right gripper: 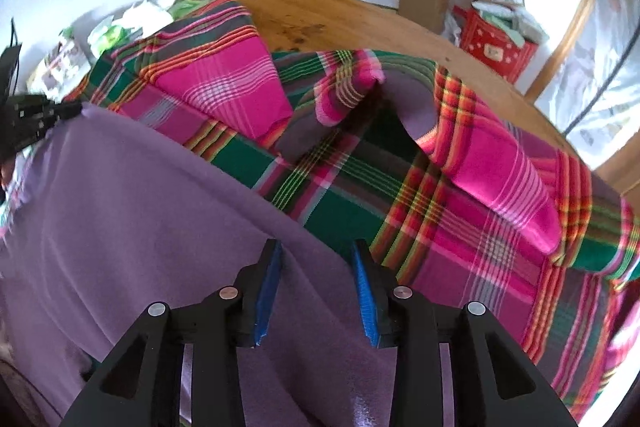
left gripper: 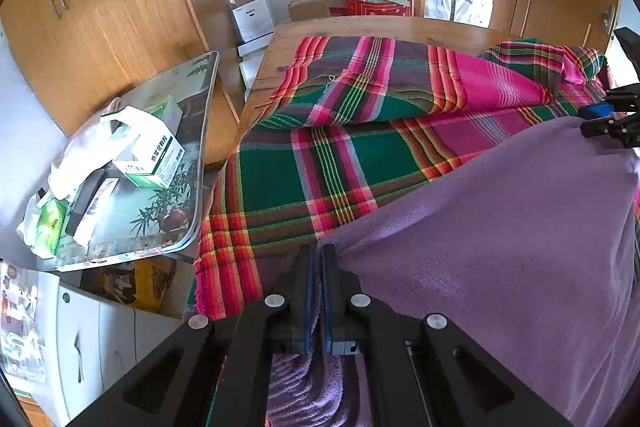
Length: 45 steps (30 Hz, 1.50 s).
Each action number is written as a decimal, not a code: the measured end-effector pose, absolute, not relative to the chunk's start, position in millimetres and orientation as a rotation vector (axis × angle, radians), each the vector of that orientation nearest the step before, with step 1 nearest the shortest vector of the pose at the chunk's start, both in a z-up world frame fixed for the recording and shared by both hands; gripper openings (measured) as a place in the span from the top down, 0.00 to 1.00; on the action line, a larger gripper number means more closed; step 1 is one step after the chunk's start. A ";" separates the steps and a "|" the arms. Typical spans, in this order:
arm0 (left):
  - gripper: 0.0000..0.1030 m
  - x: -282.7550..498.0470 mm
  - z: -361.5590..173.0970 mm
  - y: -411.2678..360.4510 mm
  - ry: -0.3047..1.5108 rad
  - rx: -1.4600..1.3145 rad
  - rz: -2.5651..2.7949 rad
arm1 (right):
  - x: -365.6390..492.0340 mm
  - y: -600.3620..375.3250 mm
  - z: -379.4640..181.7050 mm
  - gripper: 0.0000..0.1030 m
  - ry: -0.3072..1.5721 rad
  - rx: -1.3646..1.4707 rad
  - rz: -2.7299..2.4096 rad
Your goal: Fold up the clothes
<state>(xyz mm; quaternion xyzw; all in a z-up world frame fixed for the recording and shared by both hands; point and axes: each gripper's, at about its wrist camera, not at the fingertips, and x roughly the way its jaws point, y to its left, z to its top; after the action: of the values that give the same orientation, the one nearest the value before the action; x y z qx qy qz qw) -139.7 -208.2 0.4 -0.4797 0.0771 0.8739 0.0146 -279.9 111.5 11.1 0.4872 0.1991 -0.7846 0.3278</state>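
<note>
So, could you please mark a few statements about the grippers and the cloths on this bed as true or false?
1. The left gripper is shut on the purple garment. True.
2. The right gripper is clamped shut. False: its jaws stand apart over the purple fabric.
3. The plaid blanket lies under the purple garment. True.
4. The bedside table is bare. False: boxes and packets lie on it.

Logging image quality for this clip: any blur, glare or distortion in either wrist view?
Left wrist: sharp throughout; strong fisheye bend on the wardrobe; glare on the glass-topped table. Right wrist: motion smear at the left edge around the left gripper; the purple garment and plaid blanket stay clear; the window is overexposed.
</note>
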 end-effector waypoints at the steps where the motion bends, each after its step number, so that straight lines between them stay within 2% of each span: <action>1: 0.96 -139.8 0.8 -207.9 0.239 -1.495 2.721 | -278.2 110.1 11.4 0.68 0.529 1.269 -2.058; 2: 0.96 -139.8 1.2 -207.8 0.237 -1.497 2.722 | -276.7 108.4 11.8 0.74 0.528 1.264 -2.050; 3: 0.96 -139.9 1.6 -207.6 0.234 -1.499 2.723 | -275.2 106.7 12.2 0.88 0.524 1.258 -2.038; 4: 0.96 -139.8 1.9 -207.3 0.234 -1.500 2.725 | -273.2 103.9 13.2 0.94 0.533 1.249 -2.039; 6: 0.96 -139.6 2.7 -207.1 0.233 -1.498 2.734 | -271.7 100.0 16.4 0.97 0.544 1.220 -2.069; 12: 0.96 -140.4 4.3 -209.6 0.217 -1.504 2.754 | -285.0 92.1 31.6 0.97 0.486 1.147 -2.211; 20: 0.96 -141.9 2.1 -211.6 0.225 -1.516 2.767 | -294.6 69.0 13.9 0.97 0.569 1.178 -2.242; 24: 0.95 -139.7 4.6 -212.9 0.179 -1.524 2.763 | -296.6 78.9 22.7 0.94 0.477 1.227 -2.234; 25: 0.95 -137.9 6.5 -213.3 0.164 -1.518 2.767 | -292.9 82.8 28.7 0.91 0.450 1.218 -2.246; 27: 0.94 -133.2 10.8 -215.0 0.126 -1.515 2.770 | -281.8 91.7 41.6 0.83 0.402 1.186 -2.276; 34: 0.94 -102.3 48.3 -213.5 0.046 -1.432 2.840 | -219.8 128.1 72.3 0.81 0.249 1.125 -2.285; 39: 0.94 -75.0 63.7 -176.2 0.021 -1.364 2.705 | -156.8 133.8 60.1 0.81 0.160 1.183 -2.120; 45: 0.94 -53.1 41.3 -105.4 0.015 -1.405 2.421 | -108.5 106.0 28.5 0.81 0.203 1.229 -1.979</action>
<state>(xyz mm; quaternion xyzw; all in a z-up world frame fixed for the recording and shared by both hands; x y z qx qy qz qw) -53.1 -105.4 41.3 -0.4948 0.0051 0.8521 0.1704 -108.5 106.0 28.5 0.4837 0.0800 -0.7789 0.3911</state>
